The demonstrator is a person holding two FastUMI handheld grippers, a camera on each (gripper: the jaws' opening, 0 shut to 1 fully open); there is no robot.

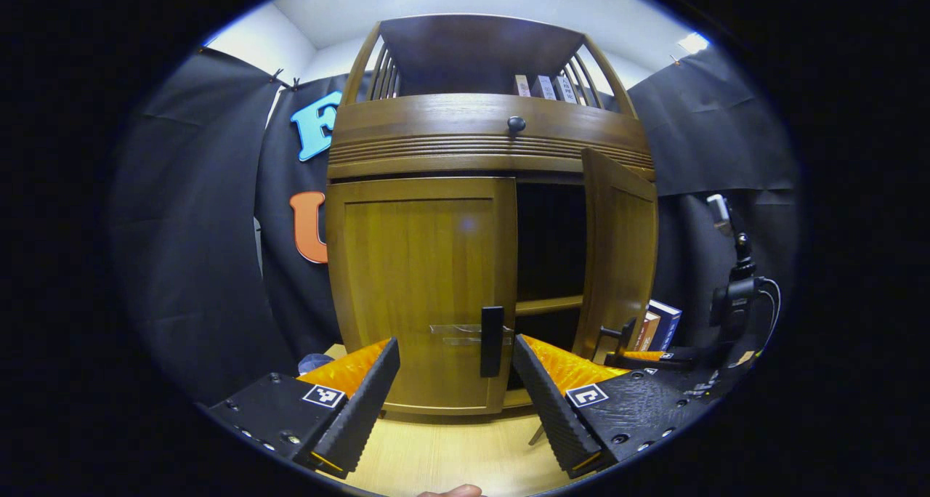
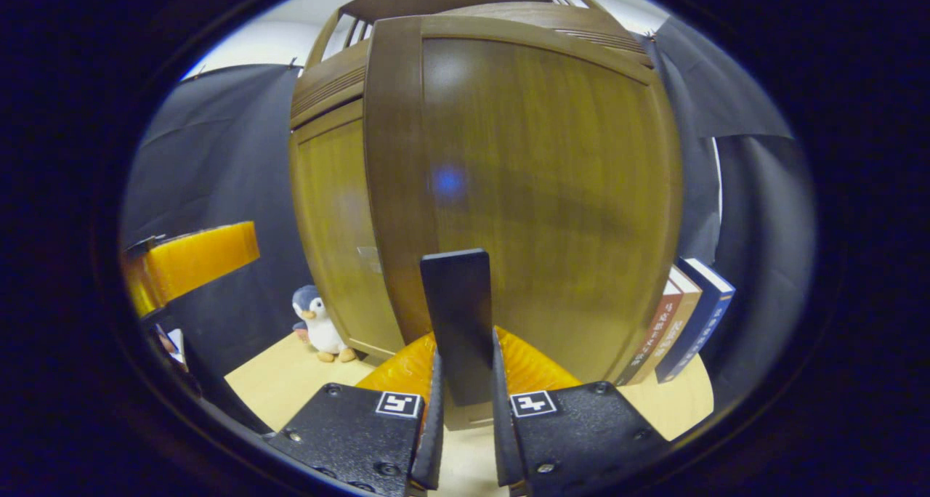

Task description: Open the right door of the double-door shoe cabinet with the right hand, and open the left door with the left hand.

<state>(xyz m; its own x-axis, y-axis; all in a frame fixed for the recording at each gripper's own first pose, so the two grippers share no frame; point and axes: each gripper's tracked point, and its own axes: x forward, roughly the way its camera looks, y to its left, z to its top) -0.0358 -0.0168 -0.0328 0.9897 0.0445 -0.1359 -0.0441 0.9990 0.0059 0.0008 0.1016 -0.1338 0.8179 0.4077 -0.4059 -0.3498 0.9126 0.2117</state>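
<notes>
The wooden shoe cabinet (image 1: 487, 130) stands straight ahead in the left gripper view. Its left door (image 1: 421, 286) is closed, with a black upright handle (image 1: 492, 341) at its inner edge. My left gripper (image 1: 455, 344) is open; that handle shows between its fingers, nearer the right one, and I cannot tell whether they touch. The right door (image 2: 545, 192) stands swung out, showing the dark inside (image 1: 551, 243). My right gripper (image 2: 465, 355) is shut on the right door's black handle (image 2: 459, 315); the right gripper (image 1: 643, 355) also shows at that door's edge.
Several books (image 2: 686, 315) lean beside the cabinet's right side. A penguin plush (image 2: 317, 322) sits on the light wooden floor (image 1: 450, 453) by the cabinet's left. A camera on a stand (image 1: 737, 293) is at the far right. Black cloth hangs all round.
</notes>
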